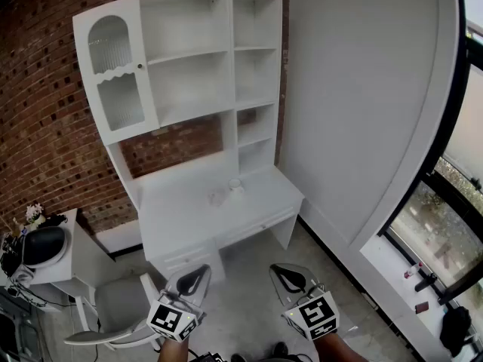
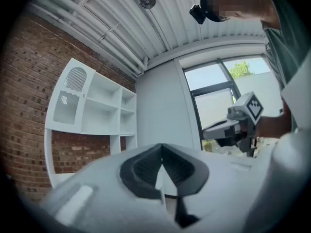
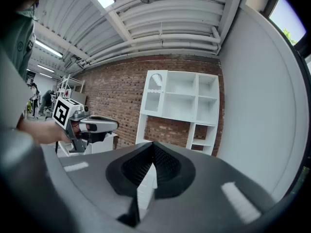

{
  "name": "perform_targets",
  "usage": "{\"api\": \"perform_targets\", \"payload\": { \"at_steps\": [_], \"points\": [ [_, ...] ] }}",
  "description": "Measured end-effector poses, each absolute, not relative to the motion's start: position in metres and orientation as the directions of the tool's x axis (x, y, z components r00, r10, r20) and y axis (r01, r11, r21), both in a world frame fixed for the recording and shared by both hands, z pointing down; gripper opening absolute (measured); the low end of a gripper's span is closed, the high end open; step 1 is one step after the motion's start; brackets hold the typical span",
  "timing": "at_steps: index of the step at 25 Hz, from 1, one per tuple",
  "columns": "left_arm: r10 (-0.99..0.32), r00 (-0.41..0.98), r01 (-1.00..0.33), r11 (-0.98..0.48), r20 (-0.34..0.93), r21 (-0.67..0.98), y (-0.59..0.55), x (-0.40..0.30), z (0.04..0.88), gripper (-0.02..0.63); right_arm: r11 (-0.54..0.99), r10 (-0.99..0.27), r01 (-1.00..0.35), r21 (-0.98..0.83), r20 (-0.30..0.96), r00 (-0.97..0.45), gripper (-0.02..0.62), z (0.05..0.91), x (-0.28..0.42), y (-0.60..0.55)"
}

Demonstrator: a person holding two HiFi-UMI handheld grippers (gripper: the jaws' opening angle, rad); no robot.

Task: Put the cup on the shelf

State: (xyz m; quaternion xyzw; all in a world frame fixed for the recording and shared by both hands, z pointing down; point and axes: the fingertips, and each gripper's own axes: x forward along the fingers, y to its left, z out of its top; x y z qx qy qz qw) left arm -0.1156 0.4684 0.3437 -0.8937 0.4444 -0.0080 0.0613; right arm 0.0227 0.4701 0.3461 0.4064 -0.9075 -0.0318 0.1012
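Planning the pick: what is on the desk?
A white cup stands on the desk, with a faint clear thing beside it, too small to name. The drawers hide their insides.

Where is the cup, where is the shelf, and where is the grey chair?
cup (image 1: 235, 185): head view, on its white side, on the desk.
shelf (image 1: 189, 54): head view, on the upper middle board.
grey chair (image 1: 119, 302): head view, on its grey padding.

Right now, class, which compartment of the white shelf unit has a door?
The upper-left compartment: it alone is fronted by an arched door. Every other compartment is open at the front.
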Motion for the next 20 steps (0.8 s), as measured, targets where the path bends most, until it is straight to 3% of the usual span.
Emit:
{"api": "perform_targets", "payload": {
  "at_steps": [20],
  "points": [
    [-0.779, 0.626, -0.776, -0.616, -0.042, -0.135, 0.470, -0.142, 0.348, 0.003, 0.628, -0.778, -0.771, 0.105, 0.119, -0.617, 0.006, 0.344, 0.003, 0.473]
  ]
}}
